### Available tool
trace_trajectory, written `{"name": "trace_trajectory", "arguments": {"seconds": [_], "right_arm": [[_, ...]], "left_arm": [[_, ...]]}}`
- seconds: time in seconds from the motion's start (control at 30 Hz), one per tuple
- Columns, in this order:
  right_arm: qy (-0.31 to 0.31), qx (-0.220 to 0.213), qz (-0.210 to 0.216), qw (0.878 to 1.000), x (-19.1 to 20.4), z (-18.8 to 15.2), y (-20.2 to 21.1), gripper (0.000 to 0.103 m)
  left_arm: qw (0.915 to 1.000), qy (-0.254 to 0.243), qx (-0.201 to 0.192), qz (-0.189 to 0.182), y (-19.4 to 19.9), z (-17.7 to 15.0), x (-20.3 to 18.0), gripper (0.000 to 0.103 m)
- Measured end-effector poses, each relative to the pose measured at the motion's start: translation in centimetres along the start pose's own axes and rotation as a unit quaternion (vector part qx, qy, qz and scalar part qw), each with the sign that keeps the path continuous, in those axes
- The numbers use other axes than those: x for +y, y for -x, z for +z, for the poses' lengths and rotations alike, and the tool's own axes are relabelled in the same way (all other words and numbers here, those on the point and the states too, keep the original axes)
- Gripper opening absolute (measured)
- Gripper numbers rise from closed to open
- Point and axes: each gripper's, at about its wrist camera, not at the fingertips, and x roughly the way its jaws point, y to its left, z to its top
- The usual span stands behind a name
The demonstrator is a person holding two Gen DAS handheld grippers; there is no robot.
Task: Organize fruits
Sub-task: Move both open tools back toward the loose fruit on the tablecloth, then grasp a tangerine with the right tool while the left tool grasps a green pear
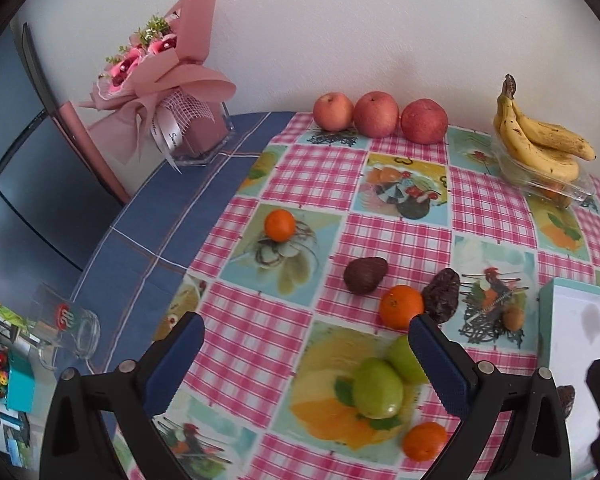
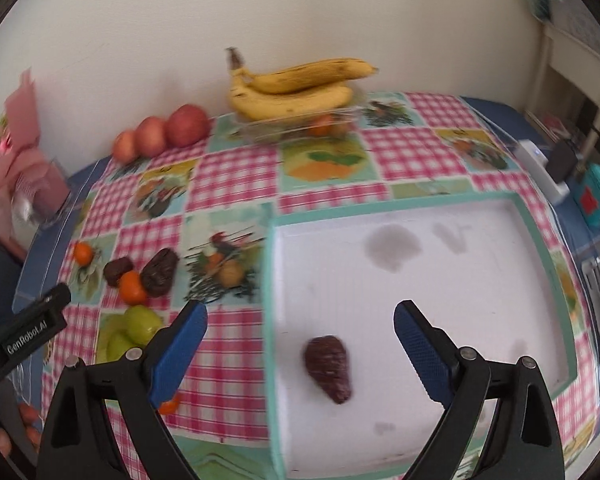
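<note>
Fruits lie scattered on the checked table (image 1: 320,184); one dark brown avocado (image 2: 327,368) lies in the white tray (image 2: 420,320), seemingly for sorting. Both hand-held grippers, left (image 1: 306,356) and right (image 2: 300,344), are spread, empty.

Soft, even daylight fills both views, with faint shadows under the apples (image 1: 380,114). The left wrist view is sharp; the right wrist view is smeared by motion blur, worst on the bananas (image 2: 296,90). Fisheye distortion bends the edges, with dark vignetted corners.
</note>
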Motion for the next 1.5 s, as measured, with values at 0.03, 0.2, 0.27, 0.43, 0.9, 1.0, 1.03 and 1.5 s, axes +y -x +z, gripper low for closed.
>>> {"name": "trace_trajectory", "arguments": {"seconds": [0.03, 0.2, 0.27, 0.43, 0.9, 1.0, 1.03, 1.5], "right_arm": [[0.002, 0.002, 0.007, 1.000, 0.5, 0.0, -0.1, 0.095], [0.010, 0.019, 0.034, 0.999, 2.7, -0.3, -0.9, 0.095], [0.008, 0.032, 0.047, 0.998, 3.3, -0.6, -1.3, 0.095], [-0.001, 0.059, 0.067, 0.996, 4.6, -1.1, -2.4, 0.095], [-0.013, 0.082, 0.107, 0.991, 6.2, -1.2, -3.7, 0.095], [0.005, 0.081, 0.105, 0.991, 6.7, -1.5, -3.7, 0.095], [0.009, 0.081, 0.105, 0.991, 6.8, -1.6, -3.7, 0.095], [0.085, 0.050, 0.100, 0.990, 8.0, -2.3, -2.4, 0.095]], "left_arm": [[1.0000, 0.001, -0.002, 0.001, 0.1, 0.1, 0.3, 0.103], [0.9998, 0.018, -0.010, 0.009, 0.2, 0.7, 2.6, 0.103], [0.9994, 0.032, -0.010, 0.008, 0.1, 1.0, 3.7, 0.103], [0.9986, 0.051, -0.010, 0.011, -0.2, 1.5, 5.7, 0.103], [0.9945, 0.097, -0.005, -0.040, -1.0, 1.9, 8.5, 0.103], [0.9930, 0.103, 0.000, -0.058, -1.3, 1.8, 8.4, 0.103], [0.9927, 0.103, 0.002, -0.064, -1.5, 1.7, 8.3, 0.103], [0.9920, 0.071, 0.045, -0.094, -2.7, 1.2, 6.8, 0.103]]}}
